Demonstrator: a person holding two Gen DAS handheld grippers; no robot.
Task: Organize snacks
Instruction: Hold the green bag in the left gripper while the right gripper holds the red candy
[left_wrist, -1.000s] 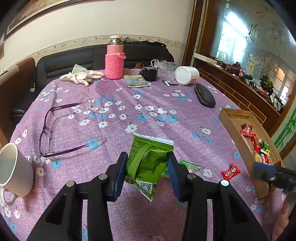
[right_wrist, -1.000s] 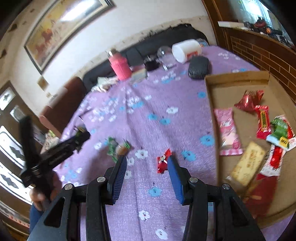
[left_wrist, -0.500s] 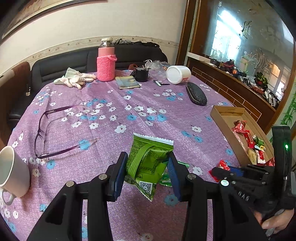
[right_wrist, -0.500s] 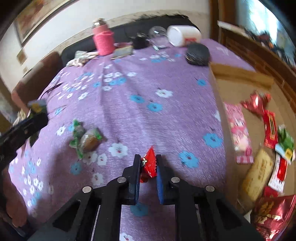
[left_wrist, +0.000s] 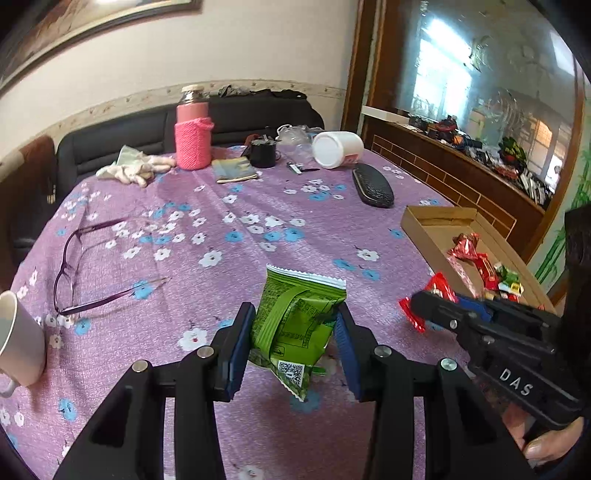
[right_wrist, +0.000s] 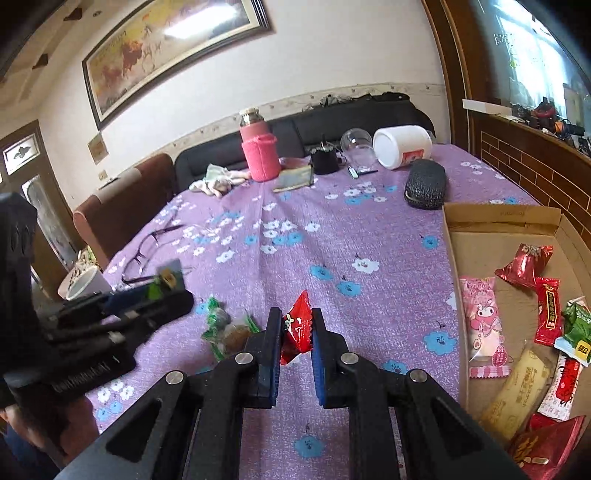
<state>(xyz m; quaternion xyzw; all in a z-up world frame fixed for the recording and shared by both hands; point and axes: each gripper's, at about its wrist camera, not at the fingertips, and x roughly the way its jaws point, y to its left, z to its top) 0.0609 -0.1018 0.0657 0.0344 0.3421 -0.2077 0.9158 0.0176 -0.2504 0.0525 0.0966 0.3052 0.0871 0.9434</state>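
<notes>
My left gripper (left_wrist: 293, 334) is shut on a green snack packet (left_wrist: 295, 325) and holds it above the purple flowered tablecloth. My right gripper (right_wrist: 295, 332) is shut on a small red candy (right_wrist: 296, 326), lifted off the cloth; it also shows in the left wrist view (left_wrist: 424, 299), with the right gripper at the lower right. A shallow cardboard box (right_wrist: 495, 218) at the right holds several snacks, among them a pink packet (right_wrist: 482, 321) and red packets. Two green-wrapped sweets (right_wrist: 225, 328) lie on the cloth just left of my right gripper.
Purple glasses (left_wrist: 74, 266) and a white mug (left_wrist: 18, 339) lie at the left. At the far side stand a pink bottle (left_wrist: 194, 136), a white jar on its side (left_wrist: 338, 147), a black cup (left_wrist: 263, 154), a black case (left_wrist: 372, 184) and gloves (left_wrist: 135, 168).
My right gripper closed on the red candy and lifted it off the cloth. My left gripper kept holding the green packet and drifted back a little.
</notes>
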